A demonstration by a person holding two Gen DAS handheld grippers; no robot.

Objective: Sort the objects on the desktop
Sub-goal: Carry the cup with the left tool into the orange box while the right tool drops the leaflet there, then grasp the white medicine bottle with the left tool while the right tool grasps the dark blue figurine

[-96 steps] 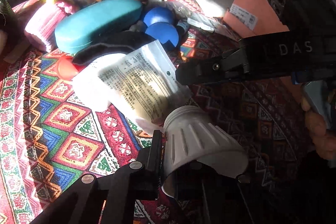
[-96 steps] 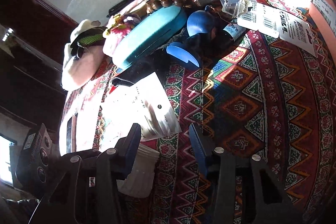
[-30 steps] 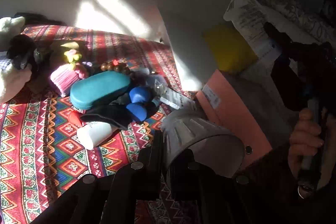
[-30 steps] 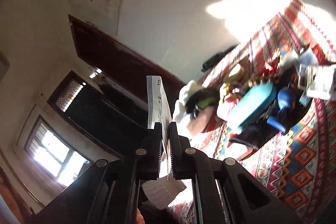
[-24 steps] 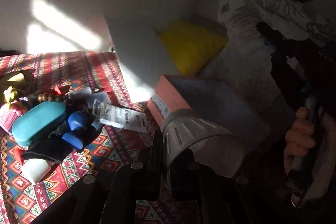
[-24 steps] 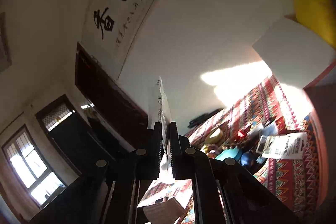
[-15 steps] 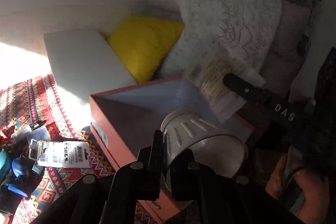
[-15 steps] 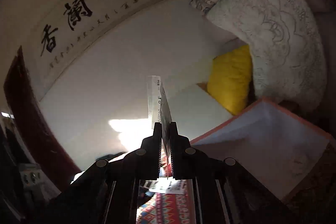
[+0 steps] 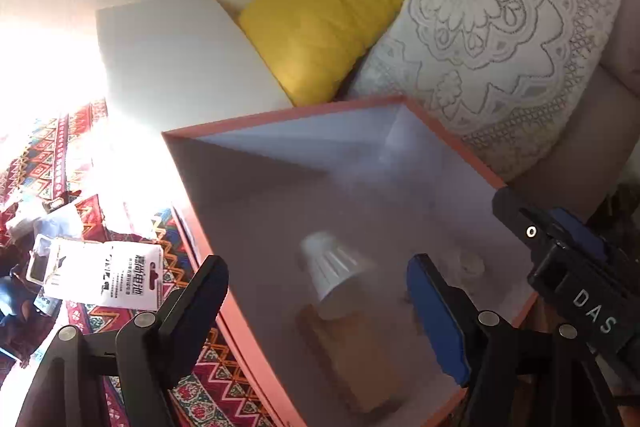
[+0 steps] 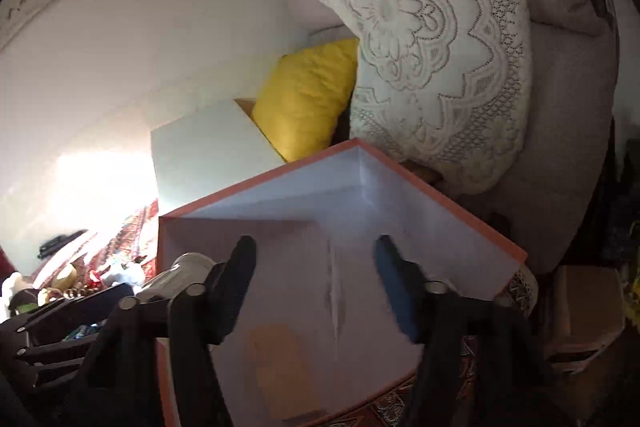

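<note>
An open orange box point(image 9: 280, 115) with a pale lining fills both views; it also shows in the right wrist view point(image 10: 256, 179). My left gripper point(image 9: 318, 287) is open over the box. A white ribbed cap-shaped piece point(image 9: 334, 271), blurred, is in the box below it, on a flat tan packet point(image 9: 356, 355). My right gripper point(image 10: 314, 267) is open and empty over the box; the tan packet point(image 10: 280, 367) lies on the box floor beneath. The left gripper's arm and the white piece point(image 10: 176, 271) show at the left of the right wrist view.
A white box point(image 9: 176, 59), a yellow cushion point(image 9: 320, 27) and a lace pillow point(image 9: 488, 39) stand behind the orange box. On the patterned cloth point(image 9: 48, 155) to the left lie a carded battery pack point(image 9: 100, 275) and other small items. The right gripper's body point(image 9: 580, 279) is at the right.
Both grippers have opened over the orange box. The left one let go of the white ribbed piece and the right one let go of the printed packet; both now lie in the box.
</note>
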